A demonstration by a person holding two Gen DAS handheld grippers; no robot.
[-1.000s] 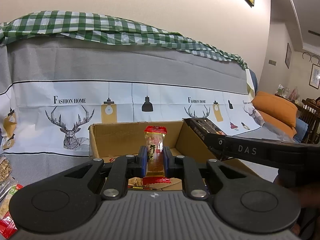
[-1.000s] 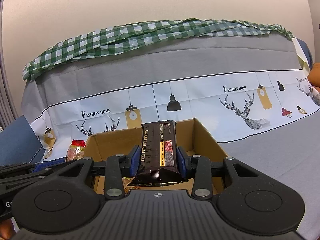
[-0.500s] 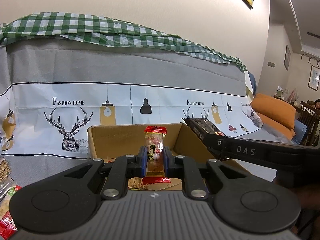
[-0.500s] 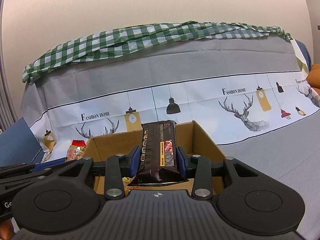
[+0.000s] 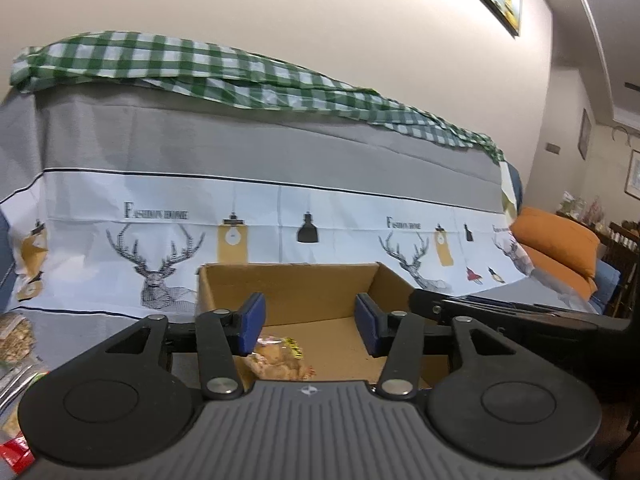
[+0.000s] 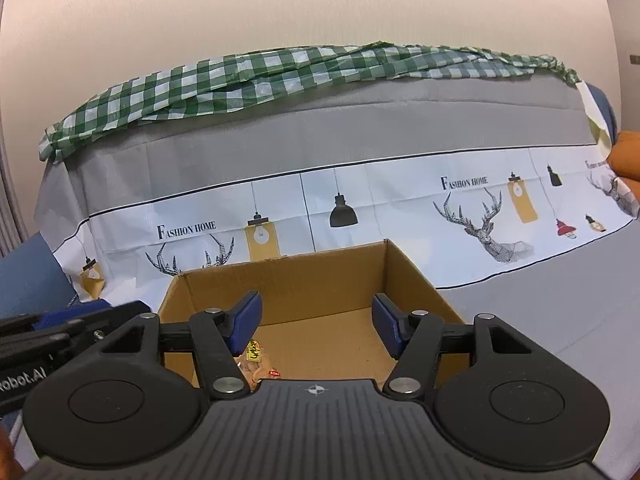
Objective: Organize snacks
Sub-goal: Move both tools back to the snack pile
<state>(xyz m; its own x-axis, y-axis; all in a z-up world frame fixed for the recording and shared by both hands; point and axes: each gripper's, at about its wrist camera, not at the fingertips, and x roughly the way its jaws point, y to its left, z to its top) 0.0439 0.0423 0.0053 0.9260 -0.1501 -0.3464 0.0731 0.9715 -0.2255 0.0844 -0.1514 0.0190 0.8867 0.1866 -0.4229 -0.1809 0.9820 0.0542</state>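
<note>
An open cardboard box (image 5: 288, 292) stands on the grey sofa cover; it also shows in the right wrist view (image 6: 280, 284). My left gripper (image 5: 310, 322) is open and empty above the box's near edge. My right gripper (image 6: 316, 326) is open and empty above the box too. A clear snack packet with yellow print (image 5: 280, 356) lies on the box floor near the front left; it shows in the right wrist view (image 6: 256, 360) as well. The snacks I held are out of sight below the gripper bodies.
Several snack packets (image 5: 16, 340) lie on the sofa at the far left. The sofa back with the deer-print cover (image 5: 160, 248) rises behind the box. Orange cushions (image 5: 560, 248) sit at the right. The right gripper's arm (image 5: 520, 316) crosses beside the box.
Both grippers have opened. The red-topped snack bar has left the left gripper and the dark chocolate packet has left the right gripper; neither is in sight now.
</note>
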